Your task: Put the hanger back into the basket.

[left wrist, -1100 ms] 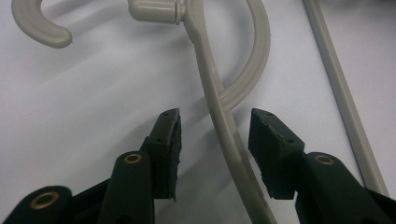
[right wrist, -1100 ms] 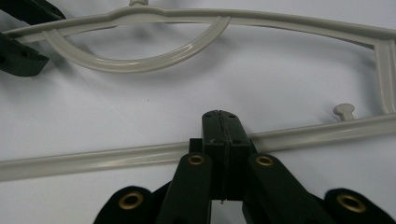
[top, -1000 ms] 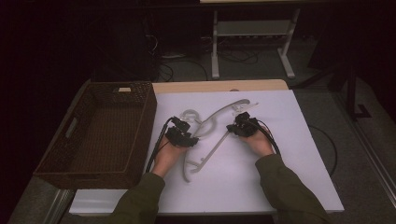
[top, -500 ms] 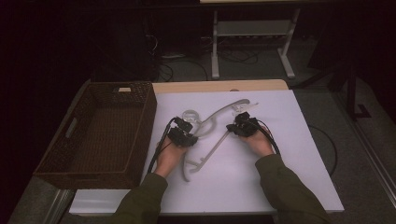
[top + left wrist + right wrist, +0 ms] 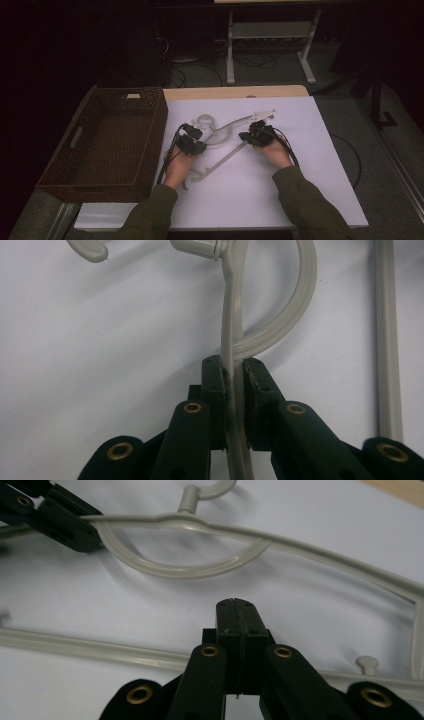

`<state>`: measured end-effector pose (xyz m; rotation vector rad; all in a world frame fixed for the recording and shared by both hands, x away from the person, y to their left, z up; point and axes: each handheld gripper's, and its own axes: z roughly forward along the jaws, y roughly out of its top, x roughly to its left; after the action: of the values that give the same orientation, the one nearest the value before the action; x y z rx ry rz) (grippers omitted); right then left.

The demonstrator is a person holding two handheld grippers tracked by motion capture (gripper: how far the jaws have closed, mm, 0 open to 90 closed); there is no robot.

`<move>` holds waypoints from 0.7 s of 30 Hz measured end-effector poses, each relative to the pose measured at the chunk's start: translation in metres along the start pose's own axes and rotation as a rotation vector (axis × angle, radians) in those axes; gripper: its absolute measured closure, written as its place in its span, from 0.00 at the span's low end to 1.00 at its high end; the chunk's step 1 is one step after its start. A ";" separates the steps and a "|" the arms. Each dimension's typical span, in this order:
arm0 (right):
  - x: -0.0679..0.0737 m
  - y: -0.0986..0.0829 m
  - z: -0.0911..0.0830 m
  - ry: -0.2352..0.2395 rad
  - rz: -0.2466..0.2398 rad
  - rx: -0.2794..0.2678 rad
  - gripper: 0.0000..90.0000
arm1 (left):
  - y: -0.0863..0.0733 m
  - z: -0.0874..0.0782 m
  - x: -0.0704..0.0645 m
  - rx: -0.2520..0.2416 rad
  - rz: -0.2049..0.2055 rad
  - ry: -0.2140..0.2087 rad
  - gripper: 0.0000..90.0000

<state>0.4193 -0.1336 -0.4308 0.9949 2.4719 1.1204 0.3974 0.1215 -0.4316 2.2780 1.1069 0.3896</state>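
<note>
A pale plastic clothes hanger (image 5: 227, 131) lies flat on the white table top (image 5: 280, 190), hook toward the far left. My left gripper (image 5: 196, 133) is shut on the hanger's thin upper arm (image 5: 231, 315), just below the hook's neck; the arm runs between the pads (image 5: 221, 377). My right gripper (image 5: 248, 135) is at the hanger's right part, over the straight lower bar (image 5: 75, 645). Its jaws (image 5: 236, 607) are pressed together with nothing visible between them. In the right gripper view the left gripper (image 5: 75, 527) holds the hanger's arm (image 5: 300, 545) at the upper left.
A dark wicker basket (image 5: 156, 127) stands on the table's left side, close to my left hand. A strip of wooden table (image 5: 235, 92) shows beyond the white sheet. A metal stand (image 5: 270, 35) and cables sit on the floor behind.
My right gripper has edged slightly to the left along the hanger. The left gripper and the hanger have hardly moved.
</note>
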 end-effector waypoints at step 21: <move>0.009 -0.017 -0.086 -0.004 0.098 -0.164 0.34 | 0.009 -0.038 0.009 -0.068 -0.059 -0.084 0.91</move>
<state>0.3635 -0.1839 -0.3846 1.0775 2.3055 1.3263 0.3903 0.1382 -0.3961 2.1769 1.0989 0.3014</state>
